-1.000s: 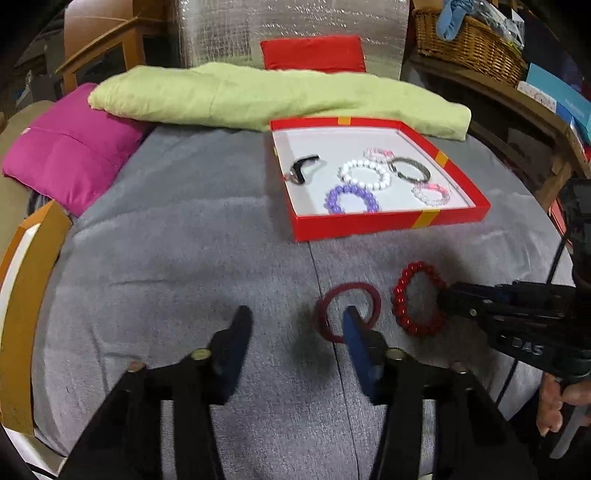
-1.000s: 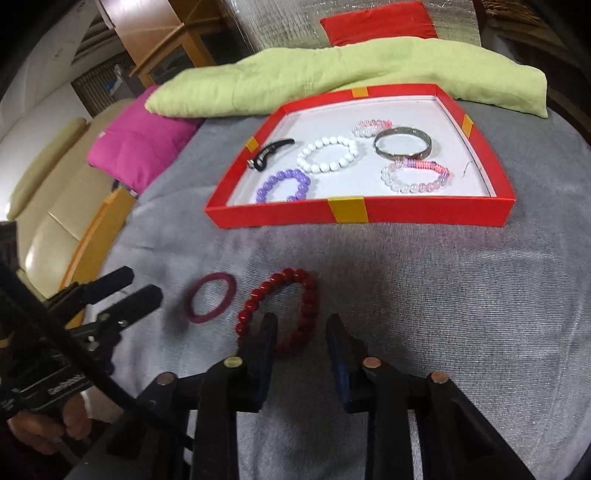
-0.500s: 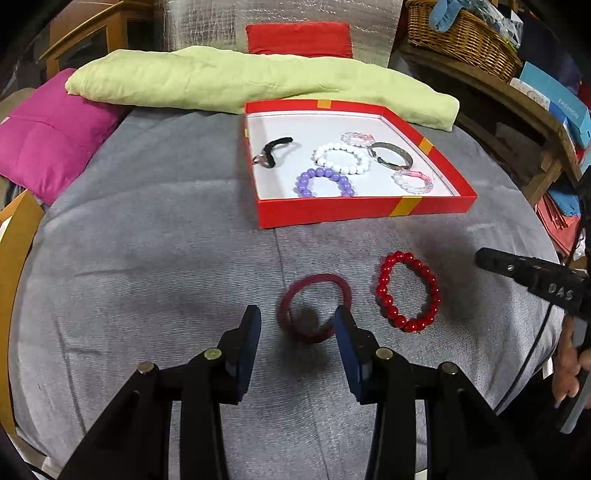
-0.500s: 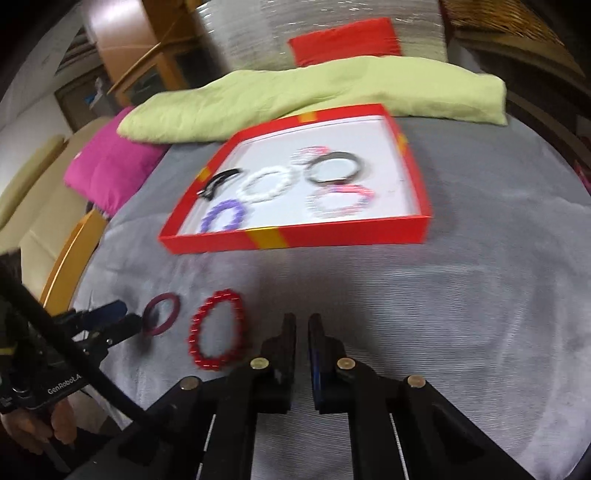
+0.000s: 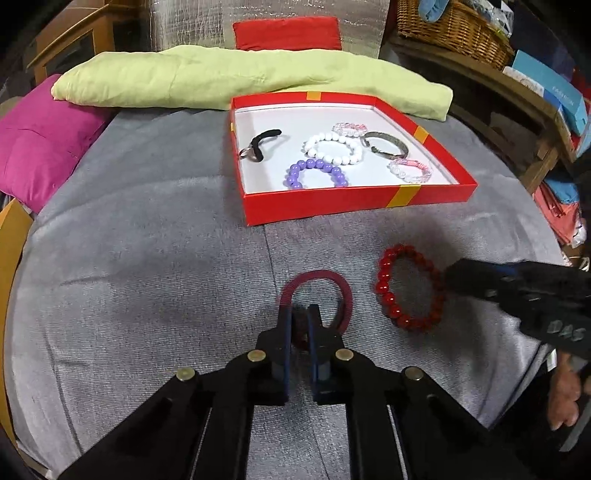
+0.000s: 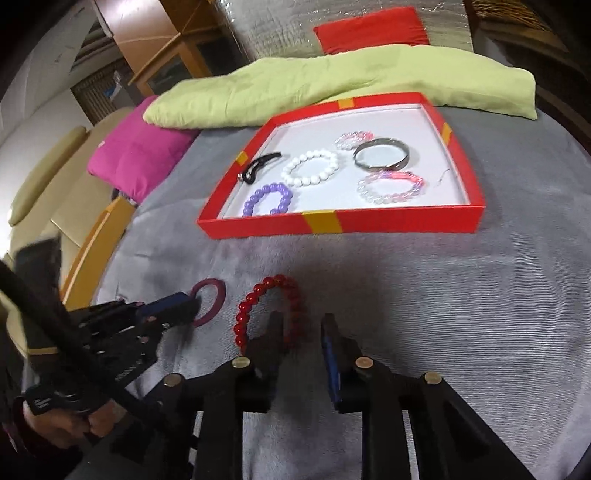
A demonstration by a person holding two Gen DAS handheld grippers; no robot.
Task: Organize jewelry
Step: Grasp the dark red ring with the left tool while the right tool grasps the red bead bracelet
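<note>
A dark red bangle [image 5: 317, 282] lies on the grey cloth in front of a red tray [image 5: 354, 205]. My left gripper [image 5: 299, 314] is shut on the bangle's near left rim; it also shows in the right wrist view [image 6: 177, 308] holding the bangle [image 6: 216, 295]. A red bead bracelet [image 5: 410, 288] lies to the bangle's right. My right gripper [image 6: 301, 326] is open, its left finger over the bracelet's [image 6: 266, 295] near right side. The tray [image 6: 340, 223] holds a purple, a white and two pink bracelets, a metal bangle and a black clip.
A green cushion [image 5: 236, 77], a pink cushion [image 5: 40, 140] and a red cushion [image 5: 288, 33] lie behind the tray. A wicker basket [image 5: 454, 33] and shelves stand at the right. A wooden chair edge [image 6: 92, 251] is at the left.
My left gripper has moved forward and shut on the dark red bangle's rim. My right gripper has opened from nearly shut and come back over the red bead bracelet.
</note>
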